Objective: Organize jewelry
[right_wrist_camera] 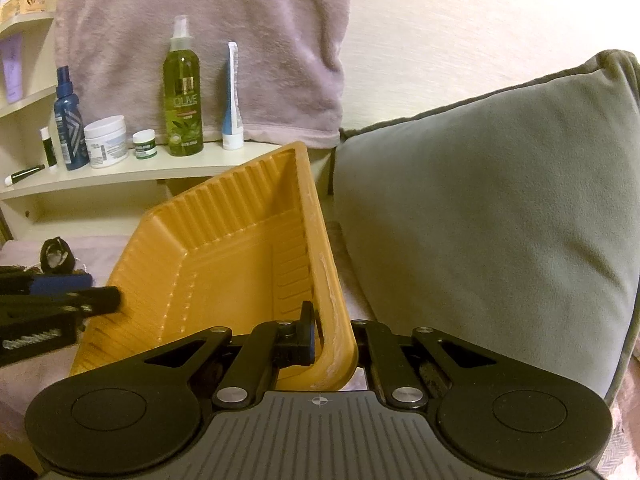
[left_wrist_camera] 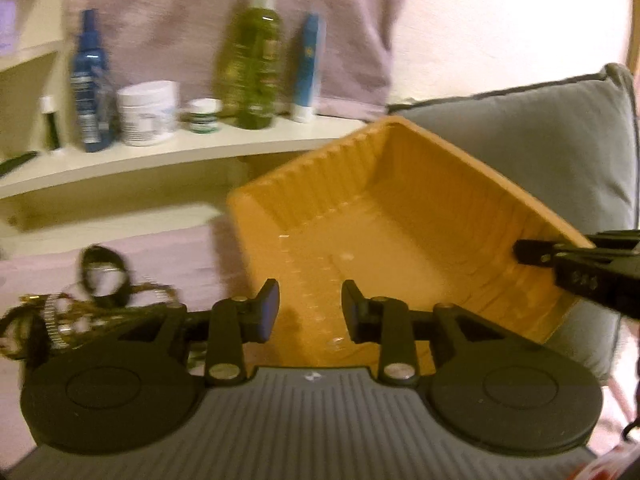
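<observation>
An empty orange plastic tray (left_wrist_camera: 384,216) with ribbed walls is held tilted above the pink surface. My right gripper (right_wrist_camera: 328,336) is shut on the tray's (right_wrist_camera: 224,256) right rim; it enters the left wrist view from the right (left_wrist_camera: 536,254). My left gripper (left_wrist_camera: 310,314) is open and empty, with its fingers just in front of the tray's near edge. It shows at the left edge of the right wrist view (right_wrist_camera: 100,298). A tangled pile of jewelry (left_wrist_camera: 80,304), gold chains, a metal band and a dark bracelet, lies on the surface to the left.
A cream shelf (left_wrist_camera: 180,156) behind holds a blue bottle (left_wrist_camera: 90,80), a white jar (left_wrist_camera: 148,112), a small jar (left_wrist_camera: 204,114), a green spray bottle (left_wrist_camera: 252,64) and a blue tube (left_wrist_camera: 310,68). A grey cushion (right_wrist_camera: 500,216) stands at the right. A pink towel (right_wrist_camera: 200,40) hangs behind.
</observation>
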`<state>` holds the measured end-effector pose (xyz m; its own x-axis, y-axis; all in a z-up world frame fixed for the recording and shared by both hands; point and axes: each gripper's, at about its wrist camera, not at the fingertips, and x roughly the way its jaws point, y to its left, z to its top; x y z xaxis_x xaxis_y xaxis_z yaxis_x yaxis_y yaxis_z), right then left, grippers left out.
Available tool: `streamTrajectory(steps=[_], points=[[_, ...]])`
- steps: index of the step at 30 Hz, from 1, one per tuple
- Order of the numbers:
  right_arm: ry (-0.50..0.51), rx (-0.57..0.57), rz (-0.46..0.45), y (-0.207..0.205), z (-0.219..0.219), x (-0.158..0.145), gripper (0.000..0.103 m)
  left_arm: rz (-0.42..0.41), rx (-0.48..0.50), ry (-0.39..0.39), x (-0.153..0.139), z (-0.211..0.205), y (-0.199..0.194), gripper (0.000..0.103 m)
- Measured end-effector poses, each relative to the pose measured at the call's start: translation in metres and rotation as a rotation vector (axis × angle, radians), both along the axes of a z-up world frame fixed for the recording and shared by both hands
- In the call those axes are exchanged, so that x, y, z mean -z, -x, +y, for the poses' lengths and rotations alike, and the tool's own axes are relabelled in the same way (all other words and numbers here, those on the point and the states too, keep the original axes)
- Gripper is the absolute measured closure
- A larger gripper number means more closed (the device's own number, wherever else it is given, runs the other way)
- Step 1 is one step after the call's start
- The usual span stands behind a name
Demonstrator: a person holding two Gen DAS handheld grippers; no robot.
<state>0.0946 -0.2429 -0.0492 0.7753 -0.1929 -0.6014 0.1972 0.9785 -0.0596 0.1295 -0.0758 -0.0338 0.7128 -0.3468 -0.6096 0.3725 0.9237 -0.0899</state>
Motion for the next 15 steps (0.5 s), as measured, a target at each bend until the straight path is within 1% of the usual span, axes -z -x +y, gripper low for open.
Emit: streamTrajectory(steps=[5, 11, 15], points=[[0.000, 0.002, 0.002, 0.001, -0.001, 0.001, 0.097, -0.017, -0.132, -0.033, 0.000, 0.043, 0.003, 0.073], [-0.001, 0.000, 0.005, 0.001, -0.002, 0.002, 0.097, -0.065, -0.318, -0.113, 0.001, 0.105, 0.003, 0.073], [0.004, -0.001, 0.005, 0.001, -0.002, 0.002, 0.097, -0.045, -0.409, -0.166, 0.009, 0.143, -0.003, 0.073]])
